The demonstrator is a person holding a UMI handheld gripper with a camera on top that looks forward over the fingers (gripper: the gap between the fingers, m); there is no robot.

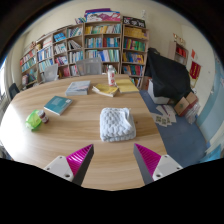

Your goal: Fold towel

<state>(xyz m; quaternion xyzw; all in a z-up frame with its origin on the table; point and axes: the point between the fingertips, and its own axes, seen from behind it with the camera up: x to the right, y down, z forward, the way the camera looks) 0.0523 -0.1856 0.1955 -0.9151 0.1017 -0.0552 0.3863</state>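
A white towel (117, 123) lies folded in a thick bundle on the round wooden table (80, 135), ahead of the fingers and slightly right of the table's middle. My gripper (112, 158) is open and empty above the table's near edge. Its two pink-padded fingers (78, 158) stand wide apart, short of the towel, with bare wood between them.
A teal book (58, 104) and a green packet (35, 120) lie on the table's left. A grey book (78, 88), a yellow book (105, 90) and a small bottle (111, 76) sit at the far side. Bookshelves (100, 45) stand beyond. A dark chair (165, 75) stands at the right.
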